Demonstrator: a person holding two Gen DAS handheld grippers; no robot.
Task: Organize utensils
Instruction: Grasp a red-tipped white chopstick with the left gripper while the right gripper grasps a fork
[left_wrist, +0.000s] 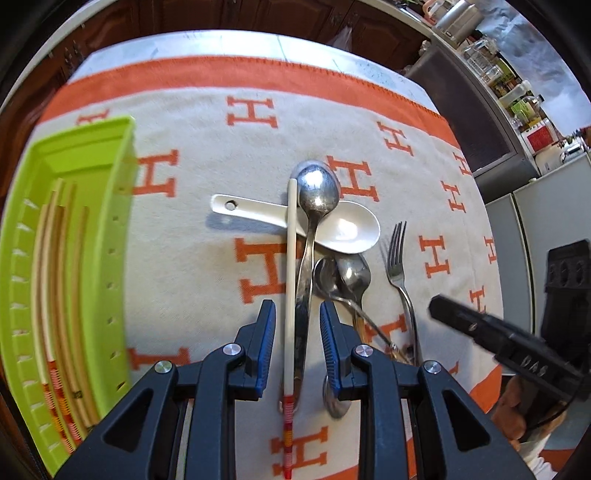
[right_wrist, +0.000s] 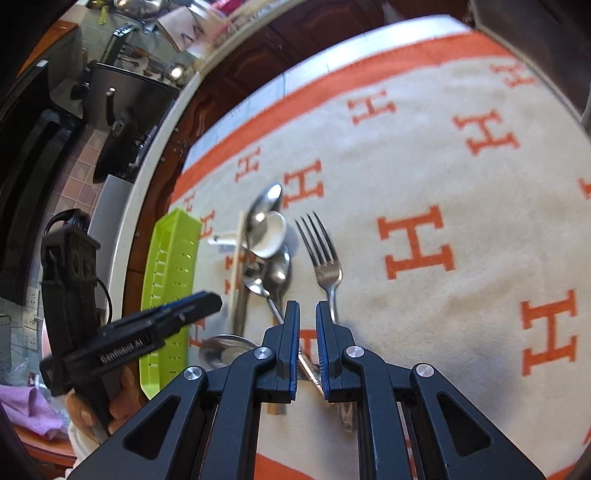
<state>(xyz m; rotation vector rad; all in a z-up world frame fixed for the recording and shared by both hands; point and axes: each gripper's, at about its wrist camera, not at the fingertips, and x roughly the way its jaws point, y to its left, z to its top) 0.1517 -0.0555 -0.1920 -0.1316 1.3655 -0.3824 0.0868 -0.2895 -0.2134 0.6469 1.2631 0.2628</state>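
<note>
A loose pile of utensils lies on the H-patterned cloth (left_wrist: 207, 122). It holds a white chopstick (left_wrist: 291, 277) with a red striped end, a large metal spoon (left_wrist: 317, 192), a white ceramic spoon (left_wrist: 343, 229) and two smaller metal spoons (left_wrist: 354, 275). A fork (left_wrist: 397, 266) lies just to their right. My left gripper (left_wrist: 297, 321) hovers open above the chopstick and the large spoon's handle, with nothing between its pads. My right gripper (right_wrist: 307, 321) is shut and empty, over the fork (right_wrist: 327, 266) handle and a spoon handle. A green tray (left_wrist: 122, 221) at the left holds several chopsticks (left_wrist: 55, 277).
The green tray (right_wrist: 173, 266) lies along the table's left edge. A person's hand (right_wrist: 122, 391) holds the left gripper's handle. A kitchen counter with jars (left_wrist: 517, 96) runs past the table's far right. A pink cloth (right_wrist: 26, 406) lies off the table.
</note>
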